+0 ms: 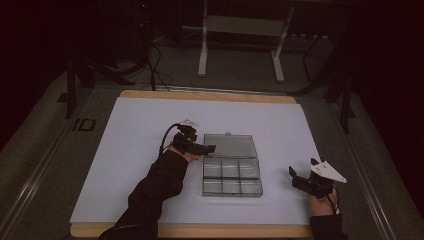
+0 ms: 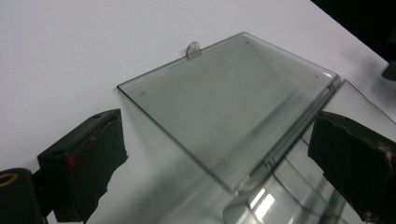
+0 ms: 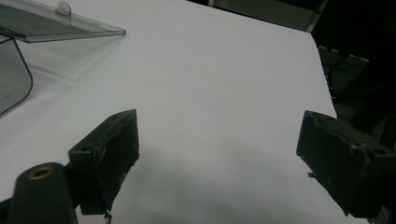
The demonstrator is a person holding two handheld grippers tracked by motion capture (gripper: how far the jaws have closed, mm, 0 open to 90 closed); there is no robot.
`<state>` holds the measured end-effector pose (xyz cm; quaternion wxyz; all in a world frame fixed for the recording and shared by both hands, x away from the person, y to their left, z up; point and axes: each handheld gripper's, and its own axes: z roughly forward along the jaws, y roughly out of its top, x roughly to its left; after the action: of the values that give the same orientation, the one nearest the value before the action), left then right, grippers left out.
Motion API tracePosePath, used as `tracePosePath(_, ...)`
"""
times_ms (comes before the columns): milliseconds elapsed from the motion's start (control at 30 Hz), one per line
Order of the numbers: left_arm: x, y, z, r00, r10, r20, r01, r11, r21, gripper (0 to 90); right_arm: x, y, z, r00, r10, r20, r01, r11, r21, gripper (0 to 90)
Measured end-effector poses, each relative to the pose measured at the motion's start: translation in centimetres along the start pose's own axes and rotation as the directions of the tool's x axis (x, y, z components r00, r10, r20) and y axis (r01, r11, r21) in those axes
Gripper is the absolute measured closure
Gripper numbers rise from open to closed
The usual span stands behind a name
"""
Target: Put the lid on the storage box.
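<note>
A clear plastic compartment box [image 1: 231, 176] lies open in the middle of the white sheet. Its lid [image 1: 230, 145] is folded back flat on the far side, and its several compartments look empty. My left gripper [image 1: 207, 148] is at the box's left side by the hinge line. In the left gripper view the lid [image 2: 233, 93] lies ahead of that gripper [image 2: 219, 158], whose jaws stand wide apart and touch nothing. My right gripper [image 1: 295, 175] rests to the right of the box. In the right gripper view it [image 3: 219, 158] is open over bare sheet, with the lid [image 3: 56, 23] off at the upper left.
The white sheet [image 1: 140, 150] covers a wooden board [image 1: 200, 231] whose edge shows at front and back. Beyond the table stand a white frame [image 1: 240, 30] and dark cables [image 1: 155, 65] on the floor. Dark stand legs [image 1: 345, 95] rise near the far right corner.
</note>
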<state>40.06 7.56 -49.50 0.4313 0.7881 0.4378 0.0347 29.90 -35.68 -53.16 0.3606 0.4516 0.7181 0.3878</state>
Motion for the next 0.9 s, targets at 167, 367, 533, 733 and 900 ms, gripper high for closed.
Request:
tracePosePath(167, -0.1, 0.0, 1.3, 0.9988, -0.048, -0.013, 0.049, 0.9975, 0.052, 11.1, 0.0, 0.0, 0.0, 1.0, 0.001, -0.001, -0.001, 1.0, 0.0, 12.8)
tracePosePath(367, 0.3, -0.4, 2.2, 0.9942, -0.105, -0.024, 0.106, 0.9921, 0.066, 16.6, 0.1, 0.0, 0.0, 1.0, -0.004, 0.001, 0.004, 1.0, 0.003, 12.9)
tracePosePath(533, 0.7, -0.7, 2.5, 0.9913, -0.132, -0.002, 0.132, 0.9894, 0.062, 20.5, 0.1, 0.0, 0.1, 1.0, -0.007, 0.002, 0.007, 1.0, 0.004, 12.9)
tracePosePath(733, 1.0, -1.2, 3.1, 0.9872, -0.154, 0.042, 0.151, 0.9857, 0.076, 24.6, 0.1, 0.0, 0.1, 1.0, -0.007, 0.003, 0.007, 1.0, 0.005, 12.9)
tracePosePath(900, 1.6, -1.3, 3.3, 0.979, -0.181, 0.094, 0.173, 0.9814, 0.082, 28.2, 0.1, 0.0, 0.1, 0.9999, -0.012, 0.006, 0.012, 1.0, 0.009, 13.0)
